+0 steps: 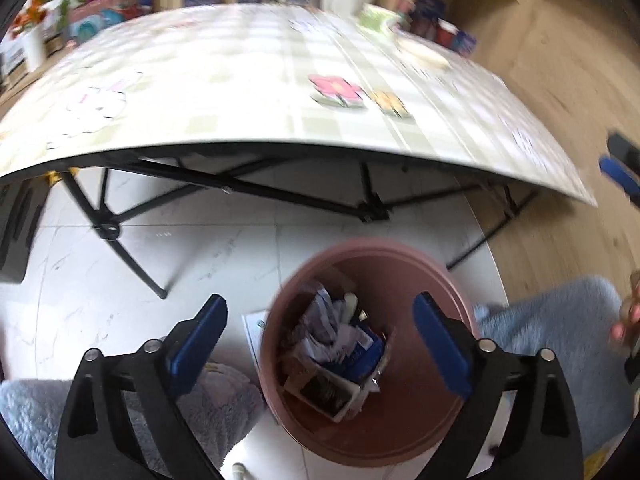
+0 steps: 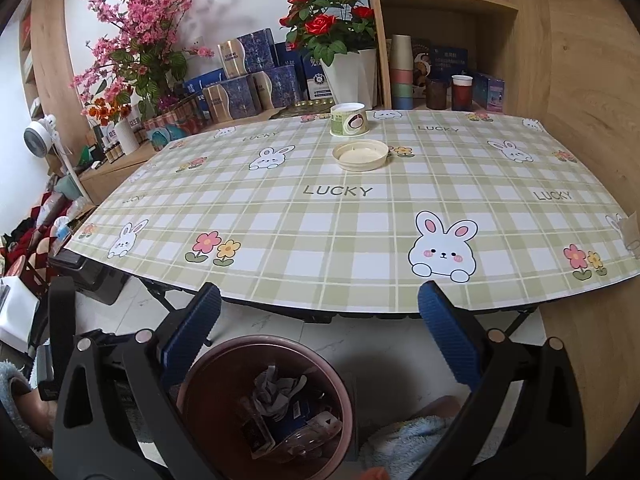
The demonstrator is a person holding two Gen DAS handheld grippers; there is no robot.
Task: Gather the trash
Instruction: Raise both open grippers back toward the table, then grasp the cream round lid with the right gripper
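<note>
The left hand-held gripper (image 1: 320, 340) tilts steeply down over the bin (image 1: 400, 436), its blue ribbed pads (image 1: 442, 346) spread wide with nothing between them; the right-hand pad overlaps the bin's rim in the picture, the left one hangs over pale marbled floor tile (image 1: 160, 264). The bin is a round, smooth, reddish-brown plastic tub at lower centre of the left wrist view; inside lies the trash (image 1: 340, 352), a heap of crumpled white paper, dark blue wrappers and a small white tray, print too blurred to read. A fluffy pale blue slipper (image 1: 560, 320) sits just right of the bin; the upper half of this view is smeared with motion.

The right hand-held gripper (image 2: 320, 340) angles less steeply, pads open the same way and empty; the bin shows at the bottom of its frame, below the bench (image 2: 280, 208) edge. The bench wears a glossy green-and-white plaid cloth with cartoon rabbits, flowers and the word "LUCKY" repeated; black folding legs show beneath. At upper centre a short paper cup (image 2: 349, 120) with a green label stands just behind a shallow round cream lid (image 2: 362, 155), the two apart. Behind, red roses in a white pot (image 2: 348, 76), pink blossom sprays and stacked dark blue boxes line a wooden shelf.
</note>
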